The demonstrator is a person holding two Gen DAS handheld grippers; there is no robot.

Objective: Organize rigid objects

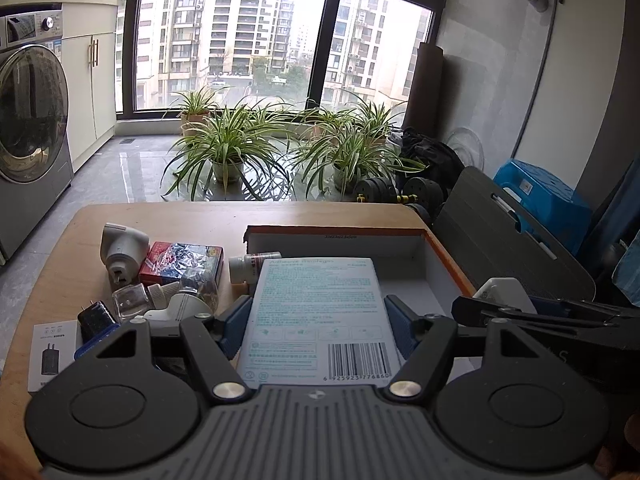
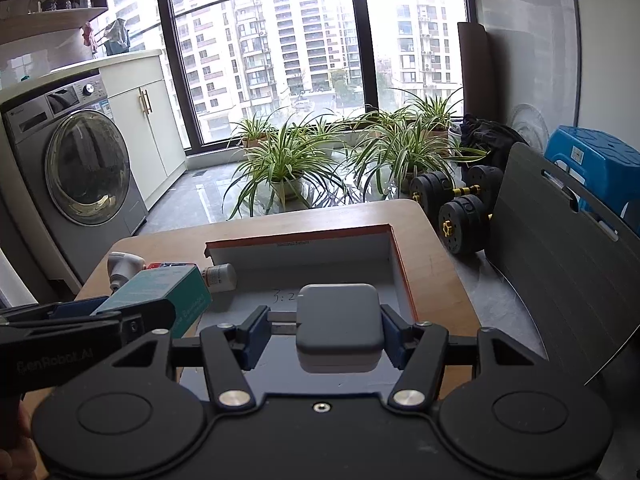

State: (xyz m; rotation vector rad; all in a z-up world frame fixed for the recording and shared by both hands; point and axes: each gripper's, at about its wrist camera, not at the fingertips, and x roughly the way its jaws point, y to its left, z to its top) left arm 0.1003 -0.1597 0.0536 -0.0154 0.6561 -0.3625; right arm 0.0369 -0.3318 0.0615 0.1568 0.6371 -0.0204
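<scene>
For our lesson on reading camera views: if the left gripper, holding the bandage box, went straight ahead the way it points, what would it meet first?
Probably the far wall of the open orange-edged box: the left gripper points its bandage box into it. Depth is uncertain.

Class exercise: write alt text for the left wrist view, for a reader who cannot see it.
The left tongs grip a pale blue bandage box above an open orange-edged box on a wooden table. Small bottles and chargers clutter the table's left side.

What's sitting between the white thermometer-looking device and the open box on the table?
In the left wrist view, a red patterned box and a white pill bottle lie between the white device and the open box.
</scene>
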